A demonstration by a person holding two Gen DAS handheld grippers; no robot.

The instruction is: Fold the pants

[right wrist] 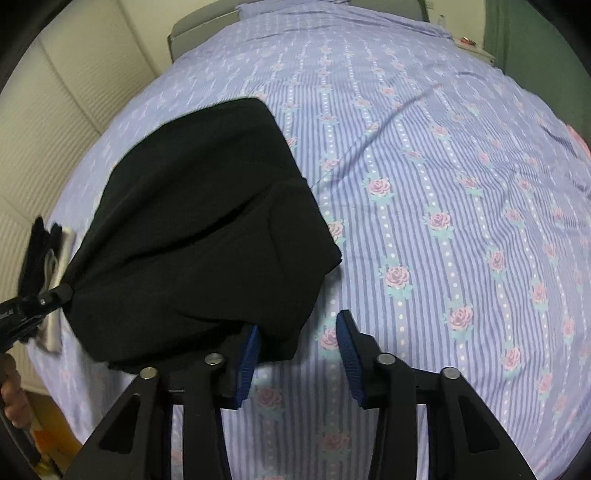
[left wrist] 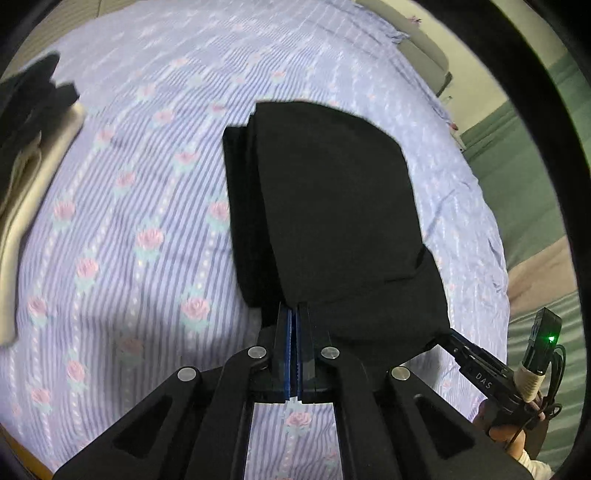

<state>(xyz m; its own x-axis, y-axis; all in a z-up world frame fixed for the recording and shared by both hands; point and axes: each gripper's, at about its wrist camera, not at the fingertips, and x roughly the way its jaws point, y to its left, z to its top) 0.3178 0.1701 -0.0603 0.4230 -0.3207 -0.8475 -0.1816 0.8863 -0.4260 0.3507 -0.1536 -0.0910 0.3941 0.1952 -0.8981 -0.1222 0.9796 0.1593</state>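
Observation:
The black pants (left wrist: 332,206) lie folded into a thick block on the flowered lilac bedsheet (left wrist: 129,221), with the near end lifted. My left gripper (left wrist: 295,308) is shut on the near edge of the cloth. In the right wrist view it (right wrist: 64,291) pinches a bunched corner of the pants (right wrist: 199,229). My right gripper (right wrist: 298,321) stands open at the other near corner. The cloth drapes over its left pad (right wrist: 249,354), while the right pad (right wrist: 349,354) is clear of it. From the left wrist view the right gripper (left wrist: 448,338) reaches in under the pants' right corner.
A pile of dark and beige clothes (left wrist: 33,147) lies at the bed's left side, also visible as the pile (right wrist: 48,258). The bedsheet (right wrist: 443,184) stretches wide to the right. A grey headboard (right wrist: 199,29) and a pale wall panel (right wrist: 55,110) stand beyond.

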